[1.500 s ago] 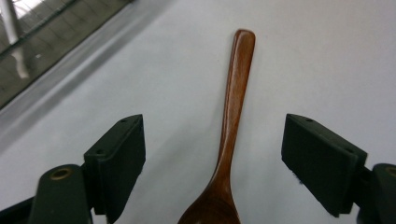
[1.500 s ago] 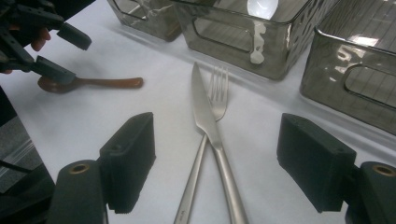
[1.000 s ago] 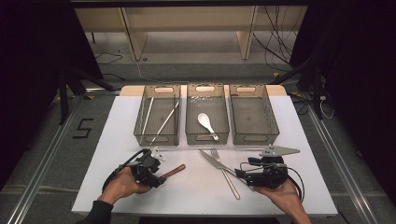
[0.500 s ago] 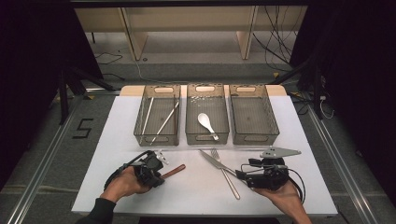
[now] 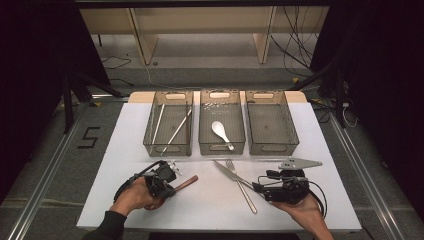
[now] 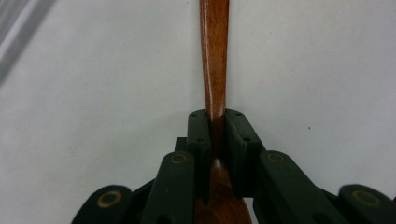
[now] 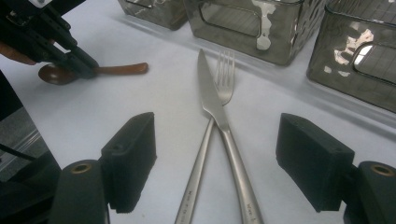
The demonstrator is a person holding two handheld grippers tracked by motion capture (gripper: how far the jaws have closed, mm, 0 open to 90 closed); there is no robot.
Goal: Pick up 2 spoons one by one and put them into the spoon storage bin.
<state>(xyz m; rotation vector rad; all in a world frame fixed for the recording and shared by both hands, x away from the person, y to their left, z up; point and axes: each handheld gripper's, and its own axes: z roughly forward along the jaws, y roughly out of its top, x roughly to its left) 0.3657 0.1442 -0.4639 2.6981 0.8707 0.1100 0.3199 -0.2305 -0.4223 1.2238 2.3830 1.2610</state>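
A white-topped table (image 5: 125,150) is seen in a dark room, with wooden furniture and loose cables on the floor beyond its far edge. Three clear bins (image 5: 169,131) are lined up along that far edge; a white spoon (image 5: 220,132) is held in the middle one. A knife (image 7: 211,100) and fork (image 7: 223,84) are crossed near the front edge, between the widely spread jaws of the right gripper (image 7: 224,154). Near the front-left corner, a wooden spoon (image 6: 214,70) is clamped at its neck by the left gripper (image 6: 217,135), whose jaws have just been closing.
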